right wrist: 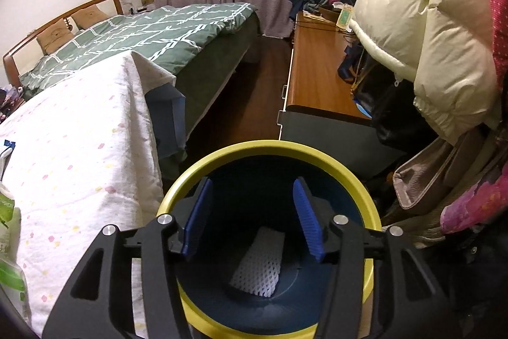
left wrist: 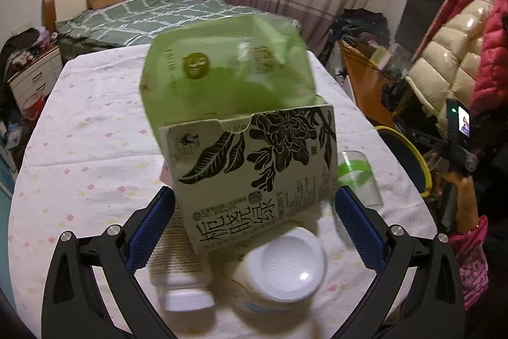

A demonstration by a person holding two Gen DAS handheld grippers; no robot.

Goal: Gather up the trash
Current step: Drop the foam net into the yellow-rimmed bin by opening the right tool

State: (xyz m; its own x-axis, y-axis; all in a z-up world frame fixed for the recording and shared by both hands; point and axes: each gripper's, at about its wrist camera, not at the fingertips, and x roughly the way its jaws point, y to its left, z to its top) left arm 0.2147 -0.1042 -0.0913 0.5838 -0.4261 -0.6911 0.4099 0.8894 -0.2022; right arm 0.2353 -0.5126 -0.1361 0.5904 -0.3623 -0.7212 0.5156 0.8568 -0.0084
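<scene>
My right gripper [right wrist: 252, 216] hangs over the bin [right wrist: 346, 162], fingers released and empty, so the white mesh [right wrist: 258, 264] lies inside. My left gripper [left wrist: 254, 223], fingers spread, frames the carton [left wrist: 254, 161] at twelve o'clock on the table [left wrist: 89, 148], untouched, next to go.

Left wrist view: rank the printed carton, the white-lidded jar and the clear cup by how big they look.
1. Printed carton, largest.
2. White-lidded jar, though it sits nearer the camera, which inflates it.
3. Clear cup, smallest, farther back and partly hidden.
</scene>
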